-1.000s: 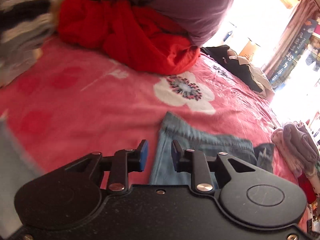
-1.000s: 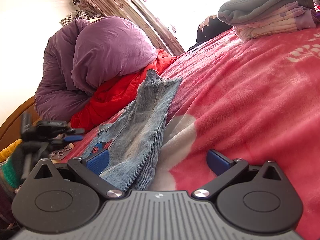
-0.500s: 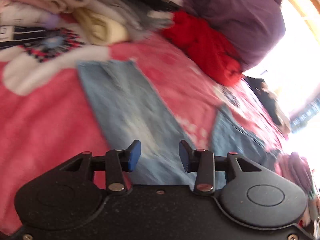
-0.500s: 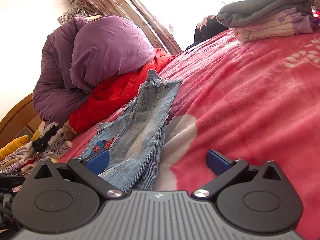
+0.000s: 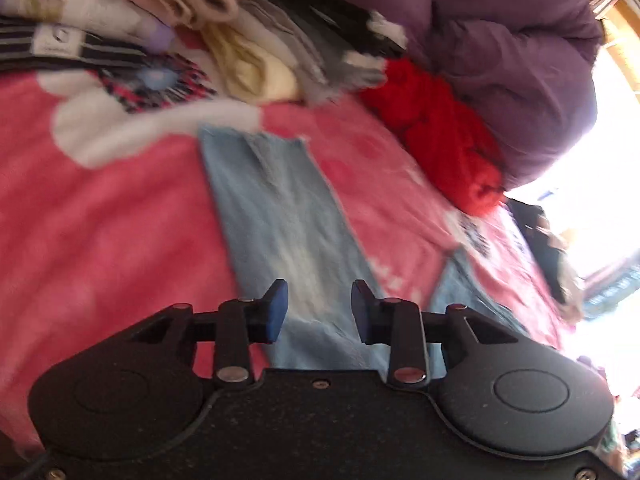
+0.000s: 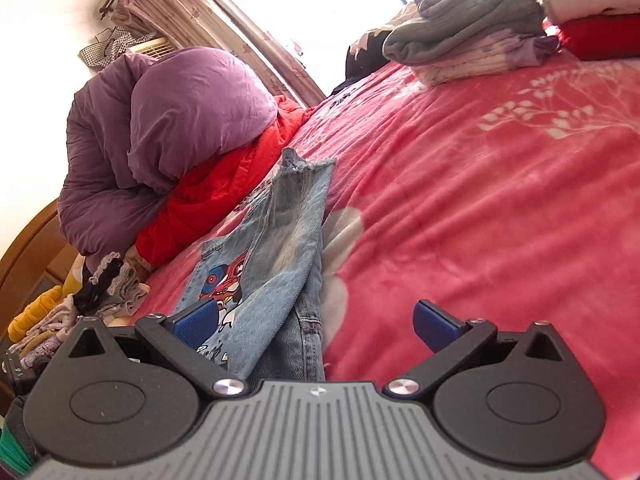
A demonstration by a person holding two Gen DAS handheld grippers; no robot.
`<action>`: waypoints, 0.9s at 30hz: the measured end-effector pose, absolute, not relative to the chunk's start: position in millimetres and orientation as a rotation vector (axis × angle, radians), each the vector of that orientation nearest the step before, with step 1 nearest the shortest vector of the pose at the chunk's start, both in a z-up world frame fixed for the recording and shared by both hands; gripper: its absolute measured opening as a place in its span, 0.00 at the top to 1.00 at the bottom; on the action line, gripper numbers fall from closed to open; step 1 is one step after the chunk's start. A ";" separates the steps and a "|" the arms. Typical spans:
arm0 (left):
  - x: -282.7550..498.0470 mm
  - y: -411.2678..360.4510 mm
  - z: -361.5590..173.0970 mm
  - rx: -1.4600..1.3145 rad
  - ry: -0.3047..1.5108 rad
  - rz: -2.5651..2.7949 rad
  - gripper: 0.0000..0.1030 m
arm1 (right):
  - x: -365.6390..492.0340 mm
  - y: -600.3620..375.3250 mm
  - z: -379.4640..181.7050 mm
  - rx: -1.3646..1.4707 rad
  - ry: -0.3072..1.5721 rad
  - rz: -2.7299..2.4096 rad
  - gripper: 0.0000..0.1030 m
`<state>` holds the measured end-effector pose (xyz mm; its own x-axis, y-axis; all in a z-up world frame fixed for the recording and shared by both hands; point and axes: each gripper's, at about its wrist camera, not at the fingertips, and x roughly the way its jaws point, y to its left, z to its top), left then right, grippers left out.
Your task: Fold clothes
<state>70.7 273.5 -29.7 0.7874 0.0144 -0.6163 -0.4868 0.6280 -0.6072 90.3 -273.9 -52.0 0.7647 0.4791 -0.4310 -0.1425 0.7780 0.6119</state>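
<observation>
1. Jeans (image 5: 280,216) are lying spread across the pink bed (image 5: 100,240), one leg stretching away from the left gripper (image 5: 319,308).
2. Left jaws are standing apart over the leg, having just been closing slightly; no cloth pinched. Advice: grab the hem squarely.
3. Right gripper (image 6: 316,320) is gaping wide, denim between its jaws, unclamped.
4. Versus a second ago: the left view is now facing the clothes pile (image 5: 240,40); the right has lifted.

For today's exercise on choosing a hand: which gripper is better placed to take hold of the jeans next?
Left, probably. The left gripper hovers open directly over a leg of the jeans; the right gripper has denim only beside its left finger.
</observation>
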 end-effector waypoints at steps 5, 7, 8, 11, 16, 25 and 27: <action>95.9 217.2 -44.5 -0.634 0.756 0.126 0.54 | 80.9 -277.3 -53.1 0.590 0.615 0.297 0.00; 101.9 197.4 -50.0 -0.437 0.839 0.195 0.59 | 78.4 -276.1 -55.3 0.579 0.627 0.279 0.00; 99.5 193.9 -47.8 -0.392 0.833 0.249 0.65 | 77.8 -275.3 -56.0 0.569 0.631 0.275 0.00; 85.3 200.0 -33.1 -0.369 0.752 0.435 0.61 | 78.1 -273.0 -59.0 0.523 0.647 0.272 0.00; 64.3 262.2 -44.1 -0.938 0.589 0.303 0.58 | 81.9 -271.1 -72.4 0.493 0.703 0.252 0.00; 71.6 302.0 -52.3 -1.052 0.509 0.431 0.62 | 83.8 -261.4 -80.3 0.426 0.714 0.243 0.00; 77.3 305.0 -43.4 -1.041 0.490 0.378 0.55 | 84.2 -259.8 -81.5 0.403 0.712 0.244 0.00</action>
